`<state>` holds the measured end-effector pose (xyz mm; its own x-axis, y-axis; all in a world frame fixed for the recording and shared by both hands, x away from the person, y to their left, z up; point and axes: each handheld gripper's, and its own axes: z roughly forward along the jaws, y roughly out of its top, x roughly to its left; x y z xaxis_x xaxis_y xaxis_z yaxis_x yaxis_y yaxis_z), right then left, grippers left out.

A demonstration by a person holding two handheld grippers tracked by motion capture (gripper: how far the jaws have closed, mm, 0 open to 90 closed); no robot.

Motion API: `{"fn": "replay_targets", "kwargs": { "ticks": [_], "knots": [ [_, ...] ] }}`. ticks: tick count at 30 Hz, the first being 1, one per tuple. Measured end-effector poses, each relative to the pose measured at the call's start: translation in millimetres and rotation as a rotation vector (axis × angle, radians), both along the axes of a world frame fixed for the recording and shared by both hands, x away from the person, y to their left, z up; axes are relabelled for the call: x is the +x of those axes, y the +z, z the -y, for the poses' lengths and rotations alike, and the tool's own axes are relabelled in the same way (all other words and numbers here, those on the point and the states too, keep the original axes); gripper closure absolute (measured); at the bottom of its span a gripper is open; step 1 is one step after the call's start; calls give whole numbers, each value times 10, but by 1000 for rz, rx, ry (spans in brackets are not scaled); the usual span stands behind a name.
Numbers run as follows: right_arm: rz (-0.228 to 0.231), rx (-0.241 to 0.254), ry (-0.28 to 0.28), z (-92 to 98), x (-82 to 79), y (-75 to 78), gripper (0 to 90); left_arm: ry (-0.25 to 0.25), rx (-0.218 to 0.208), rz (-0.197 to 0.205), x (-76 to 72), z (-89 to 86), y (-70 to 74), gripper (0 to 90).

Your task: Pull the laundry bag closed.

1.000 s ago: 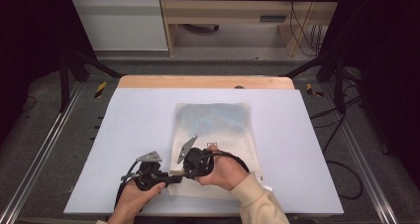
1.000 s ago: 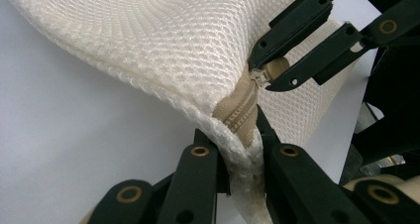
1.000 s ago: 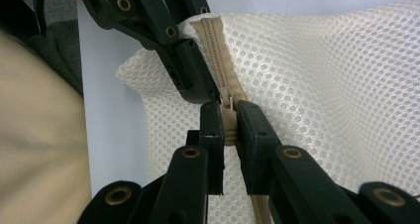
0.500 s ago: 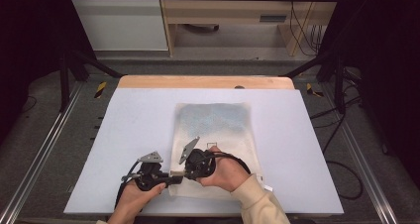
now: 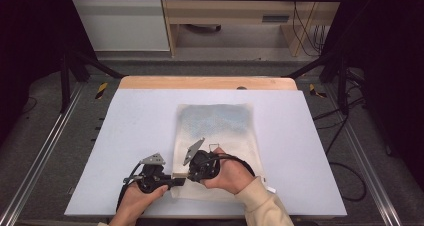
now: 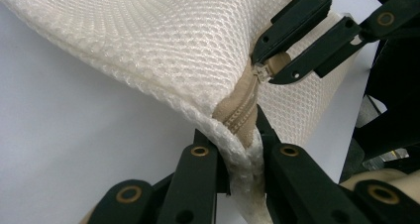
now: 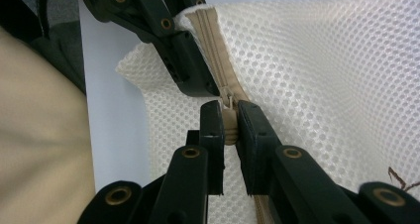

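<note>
Left claw [image 6: 240, 157] was pinching the corner of the cream mesh laundry bag [image 5: 220, 136] at the end of its tan zipper [image 6: 242, 112], while the right claw [image 7: 230, 125] was pressed together on the zipper pull [image 7: 229, 127], just beside the left one. The bag lay flat on the white surface [image 5: 125, 131], reaching from the middle toward the near edge, and both claws met at its near left corner, which was lifted a little off the surface. Judging by how close the pull sat to the pinched end, the slider stood at one end of its track; almost the whole run along the zipper seemed left to do, though I could not tell whether the bag was being opened or closed. Compared with the earlier high views, nothing had shifted: both hands and the bag kept their places.
</note>
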<state>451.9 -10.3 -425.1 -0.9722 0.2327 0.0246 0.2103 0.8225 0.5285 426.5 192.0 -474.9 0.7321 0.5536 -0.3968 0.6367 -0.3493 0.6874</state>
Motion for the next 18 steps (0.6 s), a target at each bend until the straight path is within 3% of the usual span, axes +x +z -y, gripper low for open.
{"fn": "replay_targets", "kwargs": {
  "ticks": [18],
  "knots": [
    [4, -4, -44, 166, 3, 1, 820, 5, -11, 3, -10, -7, 2, 841]
  ]
}}
